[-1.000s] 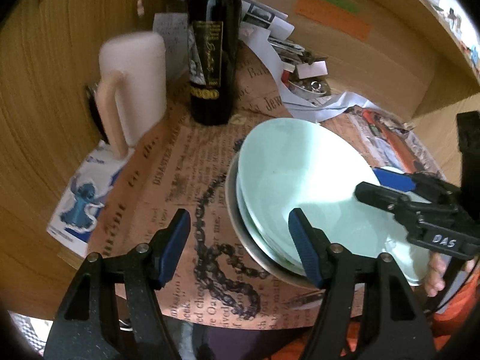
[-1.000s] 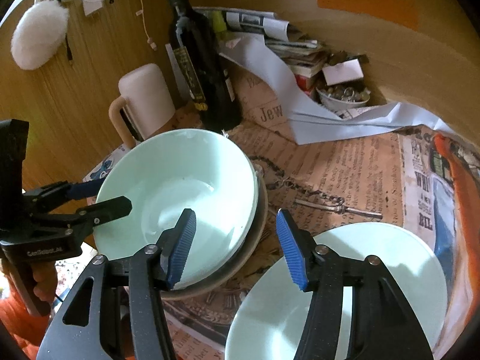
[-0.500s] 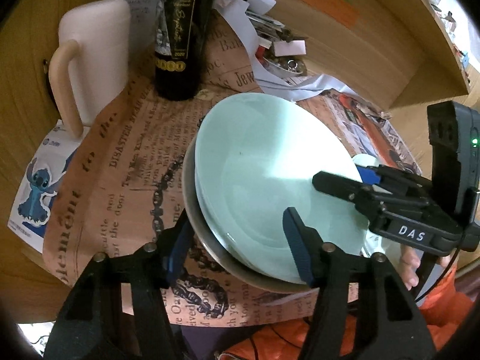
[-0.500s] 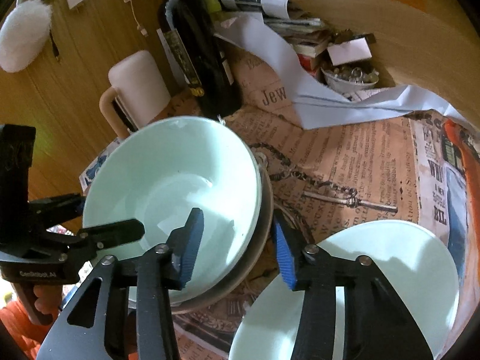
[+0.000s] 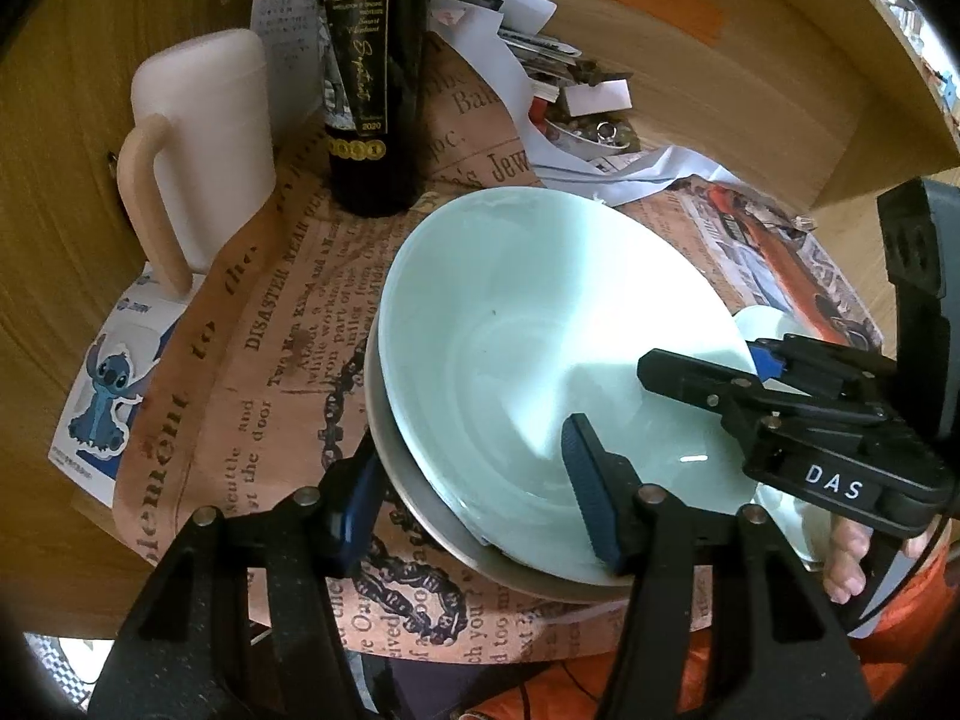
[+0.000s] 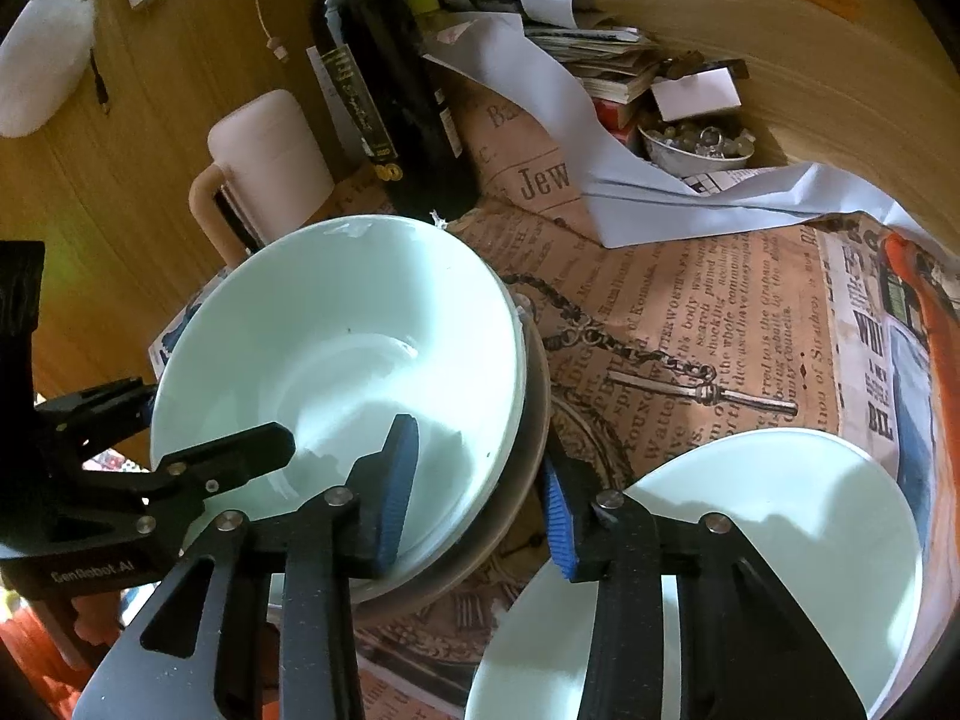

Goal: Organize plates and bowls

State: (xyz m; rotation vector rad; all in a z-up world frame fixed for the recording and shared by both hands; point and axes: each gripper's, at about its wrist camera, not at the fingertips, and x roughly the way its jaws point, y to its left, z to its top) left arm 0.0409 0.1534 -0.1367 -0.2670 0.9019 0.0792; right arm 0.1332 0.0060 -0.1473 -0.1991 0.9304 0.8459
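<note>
My left gripper [image 5: 480,510] and right gripper [image 6: 474,492] straddle opposite sides of the stack's near rim: a pale green bowl [image 5: 540,348] nested in more like it, inside a grey bowl [image 5: 432,516], on newspaper [image 5: 282,324] in the middle of the table. Both pairs of jaws have just been closing. On each, one blue pad sits inside the top bowl and the other outside the grey rim, so the stacked walls lie between them; both openings are middling, and I cannot tell whether the pads press yet.

To do this well, I judge I should finish closing evenly on both sides before lifting, so the stack rises level and nothing slips. From the right wrist view, a second pale green bowl [image 6: 780,540] lies at five o'clock from the stack, close by; I should keep my outer right pad clear of its rim. The wine bottle [image 5: 366,78] at eleven o'clock and the cream jug [image 5: 204,138] at ten stand near, so lift straight up first.
</note>
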